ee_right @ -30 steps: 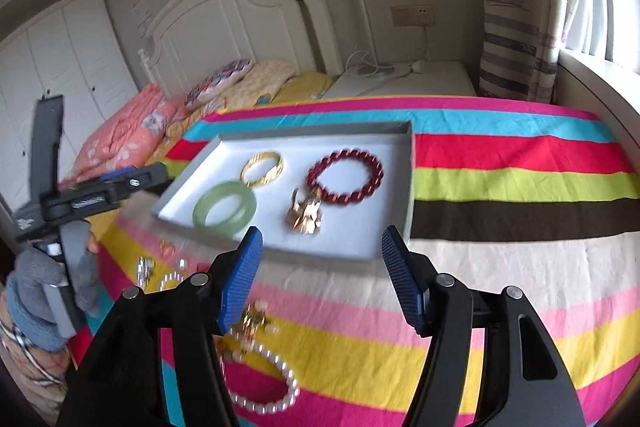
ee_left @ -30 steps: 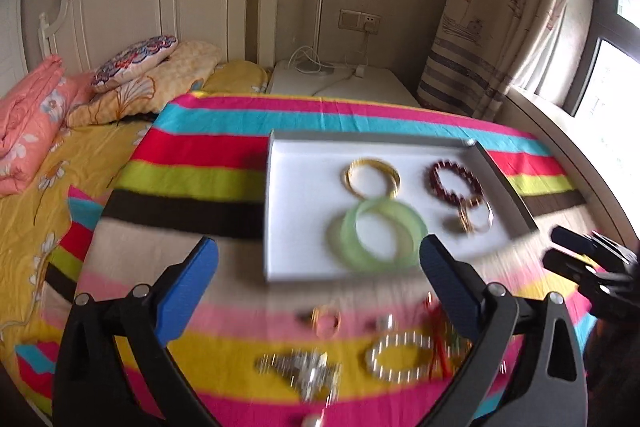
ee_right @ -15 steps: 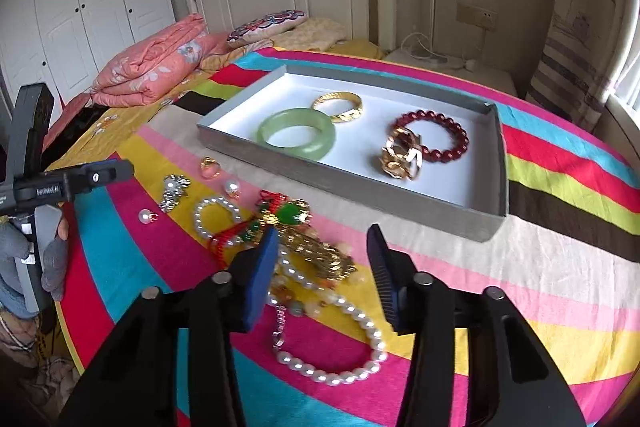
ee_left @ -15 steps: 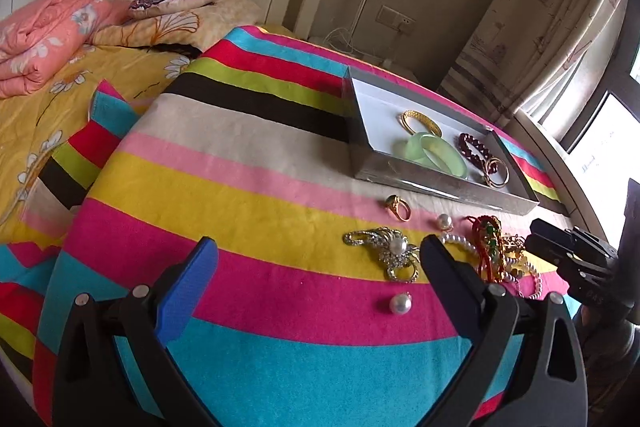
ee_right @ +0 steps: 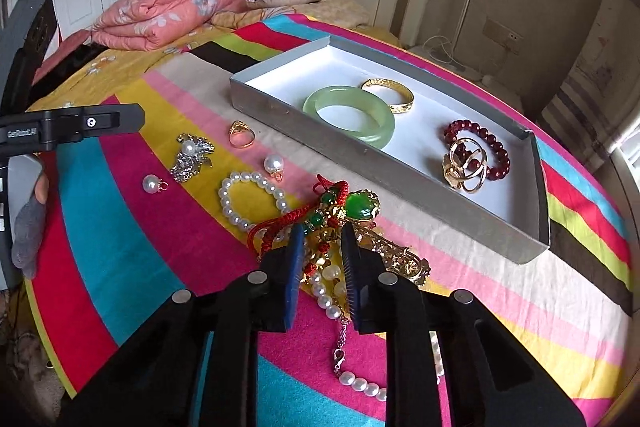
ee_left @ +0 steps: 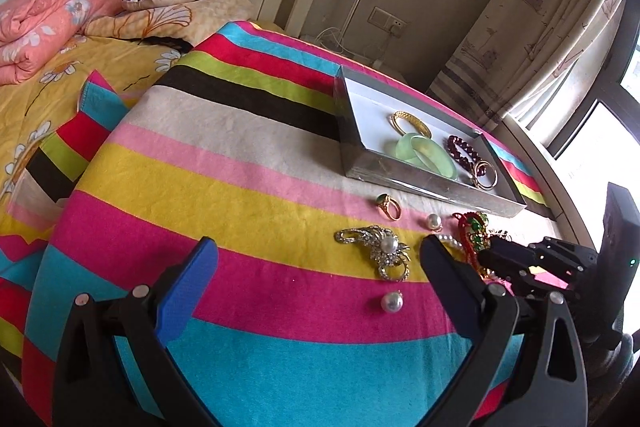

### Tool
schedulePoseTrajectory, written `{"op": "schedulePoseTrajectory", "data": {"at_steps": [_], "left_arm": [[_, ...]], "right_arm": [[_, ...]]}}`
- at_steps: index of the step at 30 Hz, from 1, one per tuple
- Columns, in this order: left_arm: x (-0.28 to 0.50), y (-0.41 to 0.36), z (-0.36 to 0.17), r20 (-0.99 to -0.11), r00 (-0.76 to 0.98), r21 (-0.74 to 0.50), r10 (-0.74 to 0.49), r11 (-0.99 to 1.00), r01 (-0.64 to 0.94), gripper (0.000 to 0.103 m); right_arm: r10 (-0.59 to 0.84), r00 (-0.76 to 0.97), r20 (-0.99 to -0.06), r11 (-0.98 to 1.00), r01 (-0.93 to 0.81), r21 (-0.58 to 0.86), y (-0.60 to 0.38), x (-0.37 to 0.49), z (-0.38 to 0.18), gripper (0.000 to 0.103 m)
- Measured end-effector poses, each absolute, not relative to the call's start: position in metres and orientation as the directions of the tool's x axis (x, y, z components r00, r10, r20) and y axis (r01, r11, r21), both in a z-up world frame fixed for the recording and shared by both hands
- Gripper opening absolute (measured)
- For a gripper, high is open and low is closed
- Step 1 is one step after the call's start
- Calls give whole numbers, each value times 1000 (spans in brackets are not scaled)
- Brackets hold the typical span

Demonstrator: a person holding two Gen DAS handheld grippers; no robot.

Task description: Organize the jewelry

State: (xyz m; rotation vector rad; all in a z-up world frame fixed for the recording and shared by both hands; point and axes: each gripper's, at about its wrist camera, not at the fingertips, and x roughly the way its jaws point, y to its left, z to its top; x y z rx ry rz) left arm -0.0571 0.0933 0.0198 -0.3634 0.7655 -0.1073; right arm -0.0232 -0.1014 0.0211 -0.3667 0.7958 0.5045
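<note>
While nearly pressed together, right tool straddling tangled jewelry pile; left tool spread.

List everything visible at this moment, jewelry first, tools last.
tray: 1, grey, on striped cloth
jade bangle: 1, green, in tray
gold bangle: 1, in tray
bead bracelet: 1, dark red, in tray
gold rings cluster: 1, in tray
gold ring: 1, on cloth
brooch: 1, silver, on cloth
loose pearls: 2, on cloth
pearl bracelet: 1, white
tangled pile: red, green, gold
left tool: open
right tool: narrowed around pile
</note>
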Motion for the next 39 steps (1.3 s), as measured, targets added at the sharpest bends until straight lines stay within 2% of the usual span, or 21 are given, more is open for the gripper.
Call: {"op": "schedulePoseTrajectory", "data": {"at_steps": [4, 5, 15, 24, 29, 34, 36, 39], "left_arm": [[-58, 94, 20, -651, 723, -370, -233, 928, -34, 100], [-59, 94, 20, -650, 723, -372, -234, 928, -34, 100], [-58, 95, 21, -651, 721, -375, -237, 927, -34, 100], [-61, 86, 24, -638, 727, -348, -254, 937, 22, 100], [-73, 36, 37, -647, 717, -149, -259, 965, 215, 100], [-69, -18, 40, -682, 682, -9, -263, 936, 352, 88], [-65, -33, 38, -700, 668, 23, -253, 927, 375, 83], [-67, -52, 39, -707, 650, 28, -281, 906, 422, 83]], "right_arm": [[285, 601, -747, 818, -559, -138, -97, -27, 19, 13], [301, 605, -737, 817, -562, -127, -97, -31, 22, 9], [390, 673, -628, 823, -561, -90, -125, -73, 74, 9], [399, 610, -685, 842, -539, 11, -172, -92, 50, 9], [384, 576, -722, 851, -524, 34, -187, -95, 34, 9], [395, 544, -740, 843, -536, 57, -194, -96, 27, 9], [386, 532, -753, 835, -550, 39, -196, -101, 24, 9], [351, 532, -770, 838, -545, 5, -207, -107, 23, 9]]}}
